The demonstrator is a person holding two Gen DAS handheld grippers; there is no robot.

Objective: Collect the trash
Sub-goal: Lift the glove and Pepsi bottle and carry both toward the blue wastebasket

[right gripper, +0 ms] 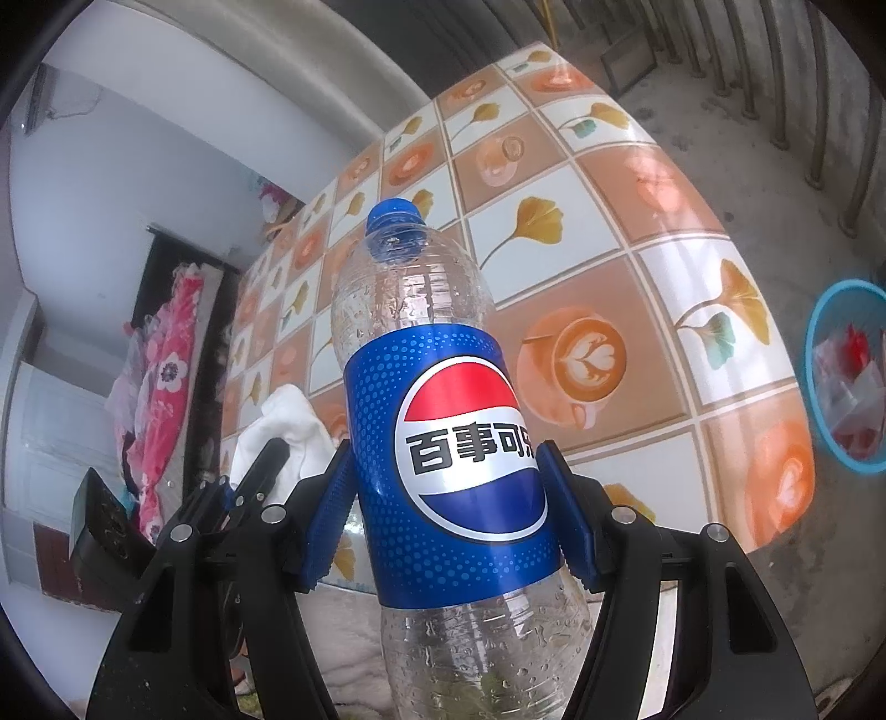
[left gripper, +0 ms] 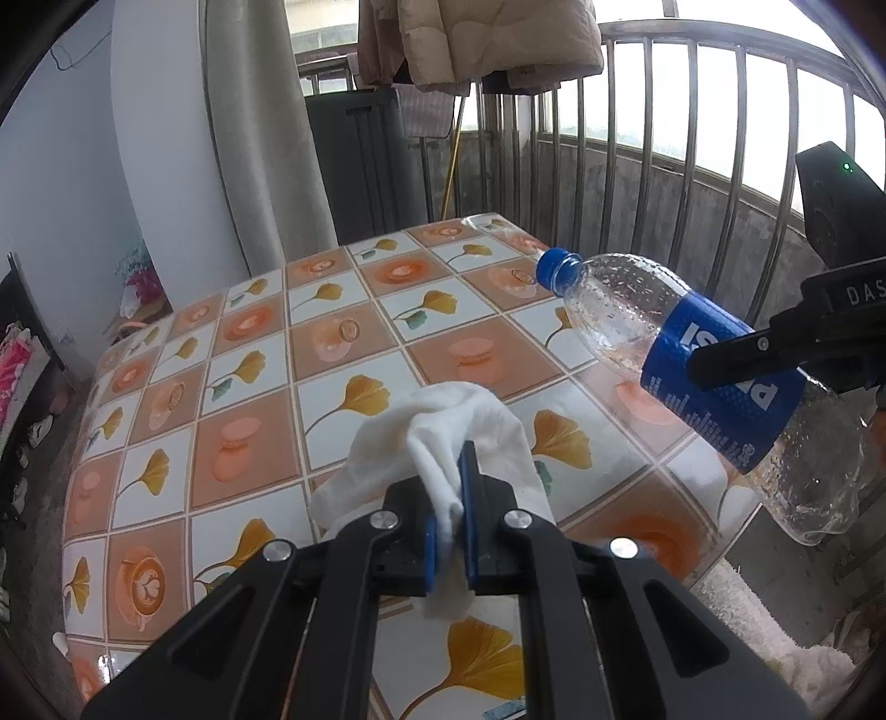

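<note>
The left hand-held gripper [left gripper: 451, 515] has its blue-padded fingers pressed onto a crumpled white cloth or tissue [left gripper: 443, 437], pinching a fold of it between them. The rest of the white wad bulges out ahead of the fingertips and hangs above the table [left gripper: 343, 332], which is covered in a glossy sheet printed with orange coffee-cup squares and yellow ginkgo-leaf squares. Whether the lowest edge of the wad touches the sheet cannot be told from this angle.

The right hand-held gripper [right gripper: 451, 509] is clamped on a clear, empty plastic Pepsi bottle with a blue cap and blue label [right gripper: 448, 443], its two blue pads bearing on either side of the label. In the left wrist view the same bottle [left gripper: 692, 360] is tilted, cap towards the middle of the table and base out past the table's right edge, lifted clear of the surface. Droplets cling to the inside of its wall.

On the concrete floor beside the table's far right corner stands a round blue plastic basket [right gripper: 819, 343] holding red and clear wrappers. A metal railing [left gripper: 720, 138] runs behind the table, with beige bedding [left gripper: 487, 39] hung over it.
</note>
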